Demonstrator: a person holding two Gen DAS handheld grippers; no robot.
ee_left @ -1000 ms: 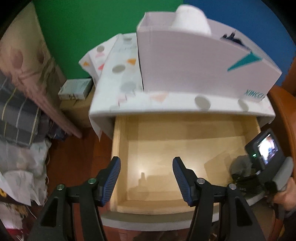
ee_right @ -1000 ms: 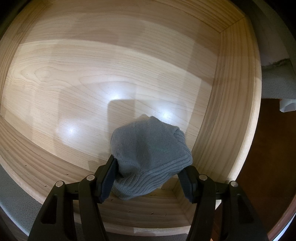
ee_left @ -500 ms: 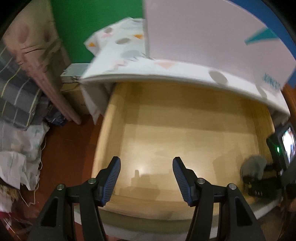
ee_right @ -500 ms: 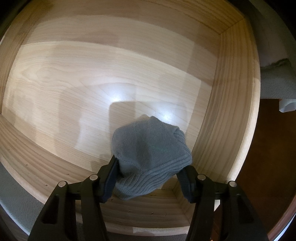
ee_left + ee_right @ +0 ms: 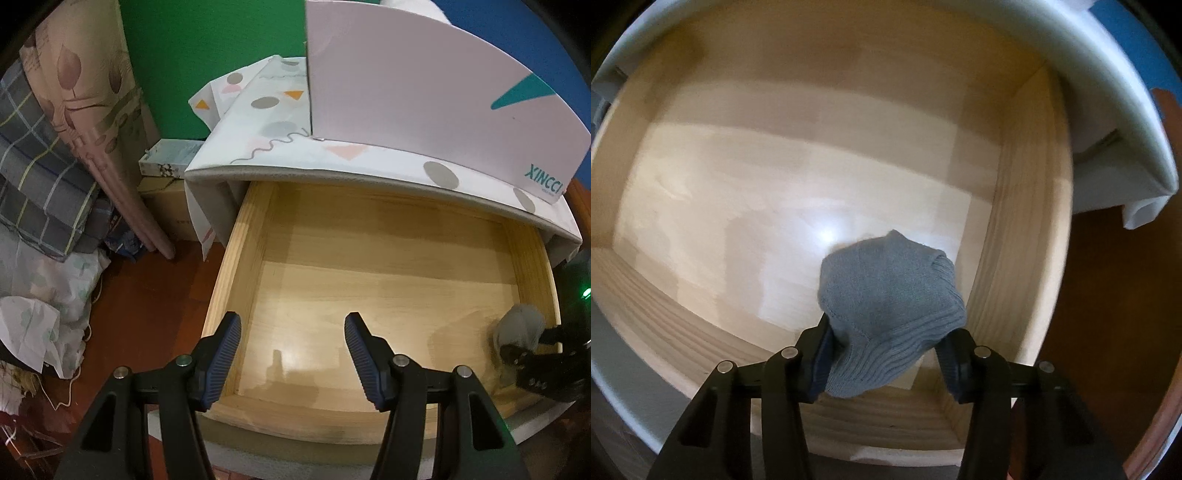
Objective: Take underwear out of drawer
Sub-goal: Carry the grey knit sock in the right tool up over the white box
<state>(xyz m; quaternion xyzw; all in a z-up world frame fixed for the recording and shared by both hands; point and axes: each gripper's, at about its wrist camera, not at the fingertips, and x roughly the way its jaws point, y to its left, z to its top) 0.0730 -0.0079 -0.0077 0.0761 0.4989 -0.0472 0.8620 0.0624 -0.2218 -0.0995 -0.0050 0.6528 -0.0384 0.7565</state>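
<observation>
Closing the right hand-held gripper (image 5: 882,363) on grey underwear (image 5: 886,314) at the wooden drawer (image 5: 1023,266)'s 5 o'clock corner for lifting out, left hand-held gripper (image 5: 293,360) spread, empty, standing by.

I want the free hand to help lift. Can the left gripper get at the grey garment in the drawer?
Probably yes: the drawer is open with bare floor between, but the right gripper, jaws closing, already brackets the grey garment, leaving the left gripper little room.
</observation>
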